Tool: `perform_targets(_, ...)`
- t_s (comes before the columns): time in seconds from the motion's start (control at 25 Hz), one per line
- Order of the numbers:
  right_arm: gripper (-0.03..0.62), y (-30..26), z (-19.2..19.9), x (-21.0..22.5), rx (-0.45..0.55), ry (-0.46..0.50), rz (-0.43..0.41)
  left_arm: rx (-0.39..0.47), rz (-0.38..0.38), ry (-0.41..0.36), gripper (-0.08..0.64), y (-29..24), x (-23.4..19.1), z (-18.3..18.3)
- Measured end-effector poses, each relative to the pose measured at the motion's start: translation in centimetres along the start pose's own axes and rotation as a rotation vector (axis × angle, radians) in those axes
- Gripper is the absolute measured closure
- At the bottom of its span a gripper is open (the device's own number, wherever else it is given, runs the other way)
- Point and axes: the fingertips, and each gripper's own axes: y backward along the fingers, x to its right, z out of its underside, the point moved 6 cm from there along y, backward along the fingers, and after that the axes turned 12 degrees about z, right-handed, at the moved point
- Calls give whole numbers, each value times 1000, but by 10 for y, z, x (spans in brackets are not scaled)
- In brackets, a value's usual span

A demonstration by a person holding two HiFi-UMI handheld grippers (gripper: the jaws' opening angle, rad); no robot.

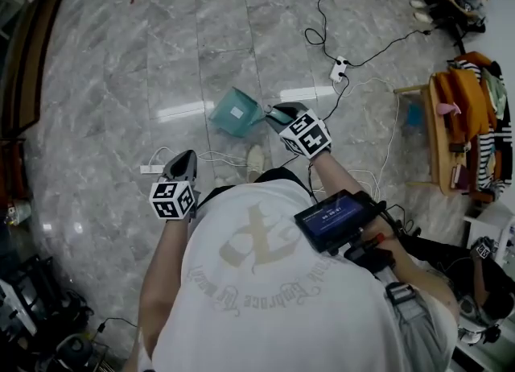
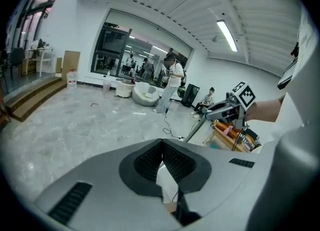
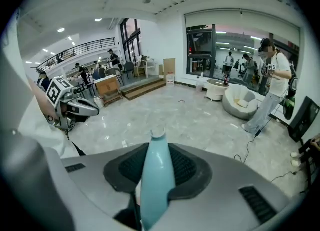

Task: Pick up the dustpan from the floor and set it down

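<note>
Two jaws clenched on the dustpan's handle, the other pair closed on nothing.

On my right gripper [image 3: 157, 147] the jaws pinch the pale teal handle [image 3: 157, 185] from both sides, and its narrow end pokes out just past their tips. From the head view, the dustpan [image 1: 235, 113] sits right against the right gripper [image 1: 278, 113], on its left, over the grey marble floor [image 1: 121, 80]; I cannot tell whether the pan is clear of the floor. My left gripper [image 2: 161, 145] has its jaws pressed together with nothing between them, and it sits lower left [image 1: 183, 161], apart from the dustpan.
</note>
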Motion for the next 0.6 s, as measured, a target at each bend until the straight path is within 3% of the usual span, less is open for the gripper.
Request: perform_targets(0.6, 468, 73, 23, 26, 44, -122, 125, -75, 166, -141, 548, -51, 26, -27)
